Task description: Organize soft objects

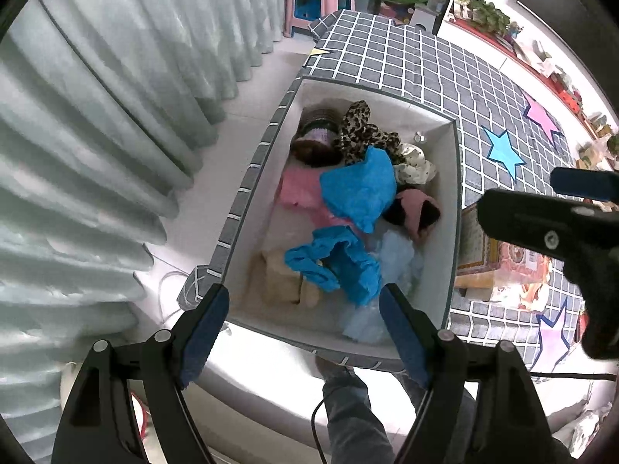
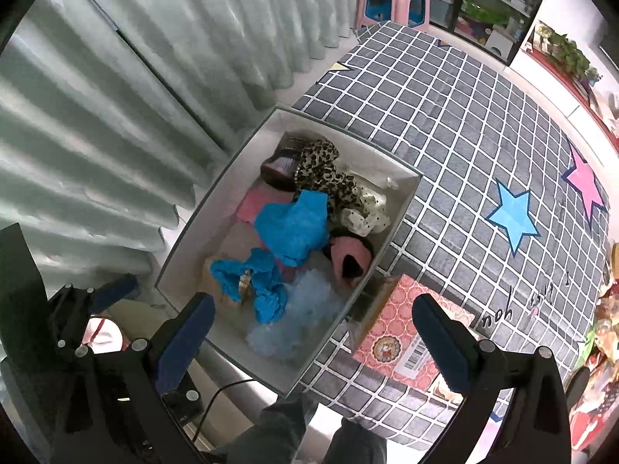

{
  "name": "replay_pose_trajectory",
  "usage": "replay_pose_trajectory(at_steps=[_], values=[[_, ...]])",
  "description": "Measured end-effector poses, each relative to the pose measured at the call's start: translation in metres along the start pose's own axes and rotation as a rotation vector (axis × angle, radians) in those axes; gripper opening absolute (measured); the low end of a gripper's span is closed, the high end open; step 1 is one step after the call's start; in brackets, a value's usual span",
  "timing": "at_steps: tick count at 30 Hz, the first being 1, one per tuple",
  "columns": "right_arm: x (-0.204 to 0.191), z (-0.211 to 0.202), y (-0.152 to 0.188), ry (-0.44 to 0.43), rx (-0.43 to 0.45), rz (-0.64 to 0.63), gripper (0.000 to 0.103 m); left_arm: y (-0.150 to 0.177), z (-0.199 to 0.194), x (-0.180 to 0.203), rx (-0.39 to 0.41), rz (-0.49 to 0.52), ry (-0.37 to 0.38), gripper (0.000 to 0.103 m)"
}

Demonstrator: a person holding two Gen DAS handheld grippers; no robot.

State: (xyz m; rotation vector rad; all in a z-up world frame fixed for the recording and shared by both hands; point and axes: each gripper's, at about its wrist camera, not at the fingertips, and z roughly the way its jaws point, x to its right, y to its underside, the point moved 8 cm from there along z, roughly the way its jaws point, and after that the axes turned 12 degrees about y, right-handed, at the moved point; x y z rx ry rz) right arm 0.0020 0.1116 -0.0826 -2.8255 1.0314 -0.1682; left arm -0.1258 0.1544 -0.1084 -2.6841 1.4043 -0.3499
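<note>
A white-lined storage box point(image 1: 455, 178) point(image 2: 402, 201) stands at the bed's edge and holds several soft items: a blue cloth point(image 1: 358, 189) point(image 2: 294, 228), a second blue cloth point(image 1: 340, 263) point(image 2: 251, 282), a leopard-print scarf point(image 1: 359, 131) point(image 2: 321, 170), a pink cloth point(image 1: 300, 189), a pale blue fluffy piece point(image 1: 394, 247) point(image 2: 301, 309) and a pink and black hat point(image 1: 414, 208) point(image 2: 352, 259). My left gripper point(image 1: 305, 305) is open and empty above the box's near end. My right gripper point(image 2: 313, 317) is open and empty above the box's near right corner.
The bed has a grey grid-pattern cover point(image 1: 425, 65) point(image 2: 445, 116) with star patches. A red patterned carton point(image 2: 402, 332) point(image 1: 503, 255) lies beside the box on the right. Pale curtains point(image 1: 96, 116) hang on the left. A pink stool point(image 1: 317, 4) stands beyond the bed.
</note>
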Motion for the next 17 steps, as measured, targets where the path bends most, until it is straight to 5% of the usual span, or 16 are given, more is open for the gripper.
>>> replay_pose_trajectory(at_steps=[12,17], values=[[0.0012,0.0010,0.0082,-0.008,-0.008,0.008,0.103,0.0056,0.0029,-0.0034,-0.029,-0.021,-0.018,0.083],[0.0015,-0.0015,0.0065,-0.042,0.003,-0.011,0.103,0.0008,0.0009,-0.0063,0.021,-0.091,0.012,0.083]])
